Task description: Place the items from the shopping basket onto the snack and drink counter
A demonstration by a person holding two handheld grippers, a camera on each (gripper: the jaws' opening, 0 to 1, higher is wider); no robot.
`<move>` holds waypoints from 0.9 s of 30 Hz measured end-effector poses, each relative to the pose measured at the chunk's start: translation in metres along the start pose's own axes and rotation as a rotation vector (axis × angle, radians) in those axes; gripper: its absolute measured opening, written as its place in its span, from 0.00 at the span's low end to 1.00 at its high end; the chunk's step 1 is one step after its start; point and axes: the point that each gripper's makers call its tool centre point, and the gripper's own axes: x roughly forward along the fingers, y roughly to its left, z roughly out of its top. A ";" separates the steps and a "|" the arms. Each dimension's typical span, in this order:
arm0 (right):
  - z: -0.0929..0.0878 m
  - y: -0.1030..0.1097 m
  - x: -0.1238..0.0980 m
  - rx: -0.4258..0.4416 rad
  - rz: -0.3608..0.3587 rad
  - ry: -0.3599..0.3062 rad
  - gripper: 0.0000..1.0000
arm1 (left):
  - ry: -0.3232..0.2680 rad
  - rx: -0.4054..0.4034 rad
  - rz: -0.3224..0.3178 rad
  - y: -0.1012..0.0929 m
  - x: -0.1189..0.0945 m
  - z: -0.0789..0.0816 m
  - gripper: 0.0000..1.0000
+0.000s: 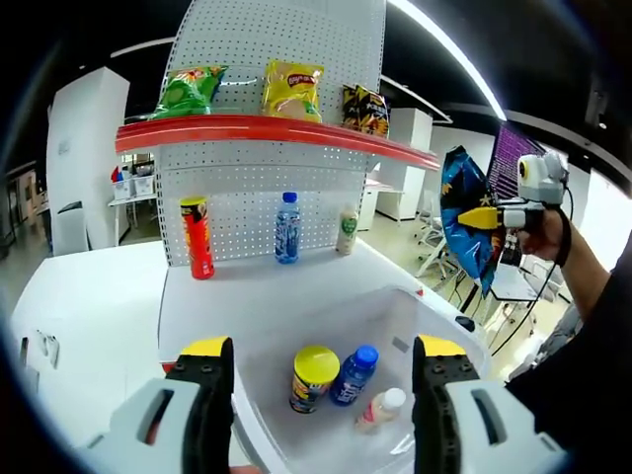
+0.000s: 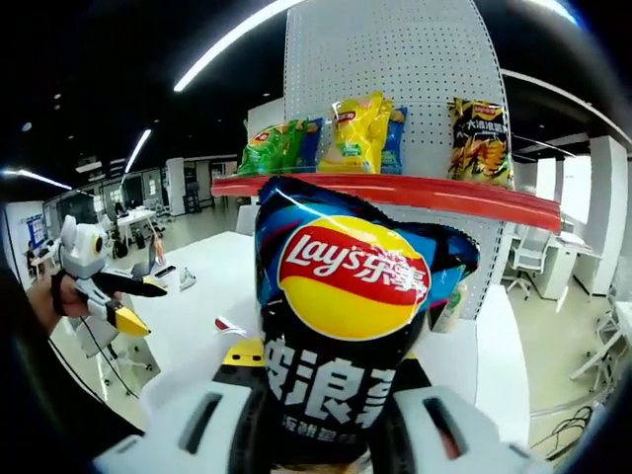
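The right gripper [image 2: 321,415] is clamping a blue Lay's chip bag [image 2: 351,326] upright before the red shelf [image 2: 395,193]. The left gripper [image 2: 133,301] is hovering with its jaws apart at the left, over the white tabletop [image 2: 197,306].

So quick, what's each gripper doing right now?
Left gripper: open, holding nothing.
Right gripper: shut on the blue-and-black Lay's crisp bag.

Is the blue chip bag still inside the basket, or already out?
Out: the right gripper holds the blue chip bag up, clear of the basket.
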 end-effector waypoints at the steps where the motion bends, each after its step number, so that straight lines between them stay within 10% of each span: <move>1: 0.004 -0.001 -0.001 -0.003 -0.003 -0.013 0.30 | -0.001 0.000 0.001 0.000 0.000 0.000 0.73; 27: 0.083 -0.042 -0.026 -0.041 -0.125 -0.280 0.30 | -0.001 -0.002 0.015 -0.003 -0.004 -0.001 0.72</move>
